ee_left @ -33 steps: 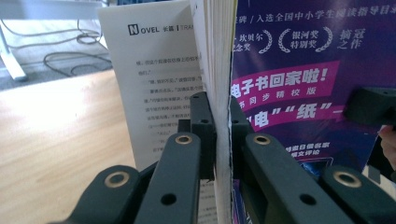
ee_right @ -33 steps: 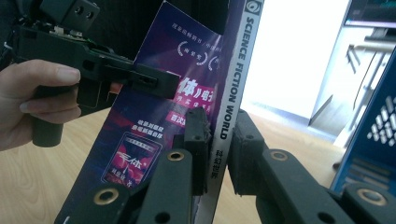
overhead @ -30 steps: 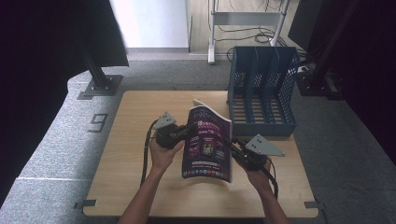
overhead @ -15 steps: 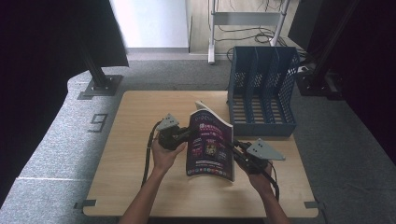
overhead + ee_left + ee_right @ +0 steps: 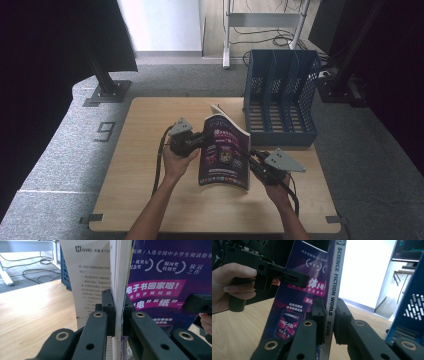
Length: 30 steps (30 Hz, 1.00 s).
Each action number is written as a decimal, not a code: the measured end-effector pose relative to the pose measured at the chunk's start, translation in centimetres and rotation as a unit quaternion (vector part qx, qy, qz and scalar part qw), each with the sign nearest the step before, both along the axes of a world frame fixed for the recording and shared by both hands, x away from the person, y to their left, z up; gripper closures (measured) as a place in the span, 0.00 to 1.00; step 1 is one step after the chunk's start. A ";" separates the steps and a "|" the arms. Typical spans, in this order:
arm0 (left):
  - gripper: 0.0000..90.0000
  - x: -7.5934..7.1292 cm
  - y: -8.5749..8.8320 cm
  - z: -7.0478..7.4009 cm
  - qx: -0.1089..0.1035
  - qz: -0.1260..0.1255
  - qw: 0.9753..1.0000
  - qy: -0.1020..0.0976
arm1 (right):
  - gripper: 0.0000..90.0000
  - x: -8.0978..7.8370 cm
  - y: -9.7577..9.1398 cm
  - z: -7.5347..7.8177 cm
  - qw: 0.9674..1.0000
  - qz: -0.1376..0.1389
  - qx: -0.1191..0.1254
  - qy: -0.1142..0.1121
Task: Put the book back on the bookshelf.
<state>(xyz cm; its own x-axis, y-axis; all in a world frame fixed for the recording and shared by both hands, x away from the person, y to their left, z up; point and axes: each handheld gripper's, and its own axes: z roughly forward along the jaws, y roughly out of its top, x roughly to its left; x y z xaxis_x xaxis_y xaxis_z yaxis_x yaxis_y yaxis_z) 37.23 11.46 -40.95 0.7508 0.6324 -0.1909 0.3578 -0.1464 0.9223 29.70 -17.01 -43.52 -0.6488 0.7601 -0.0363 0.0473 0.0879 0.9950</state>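
Note:
A purple-covered magazine is held steeply tilted over the middle of the wooden table, cover toward the person. My left gripper is shut on its open page edge, pads pressing the paper block from both sides. My right gripper is shut on the white spine printed "SCIENCE FICTION WORLD". In the right gripper view the left gripper and its hand show beyond the cover. One inner page fans away from the block.
A blue slotted file rack stands at the table's back right, close behind the magazine; it shows as a blue wall in the right gripper view. Grey carpet, a black stand and a white frame with cables lie beyond the table.
The magazine now stands a little more upright and slightly to the right. Both hands have hardly shifted, and both grips stay shut on it.

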 end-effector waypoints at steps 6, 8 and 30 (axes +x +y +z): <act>0.89 -0.7 0.5 -0.6 -0.010 -0.007 1.000 0.002 | 0.90 -0.5 -0.6 -0.5 1.000 0.008 0.008 0.011; 0.82 -0.7 0.6 -0.6 -0.011 -0.007 1.000 0.002 | 0.90 -0.4 -1.0 -0.5 1.000 0.009 0.012 0.016; 0.22 0.9 -0.7 -0.9 0.031 0.017 0.999 0.013 | 0.90 -1.4 -1.4 -0.8 0.999 0.035 0.003 0.007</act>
<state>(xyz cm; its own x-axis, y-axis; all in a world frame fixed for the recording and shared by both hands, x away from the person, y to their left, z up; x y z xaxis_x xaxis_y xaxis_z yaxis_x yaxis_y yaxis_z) 38.16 10.77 -41.89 0.7234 0.6693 -0.1698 0.3880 -0.1906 0.9017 28.29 -18.40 -44.33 -0.7001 0.7137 -0.0223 0.0547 0.0847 0.9949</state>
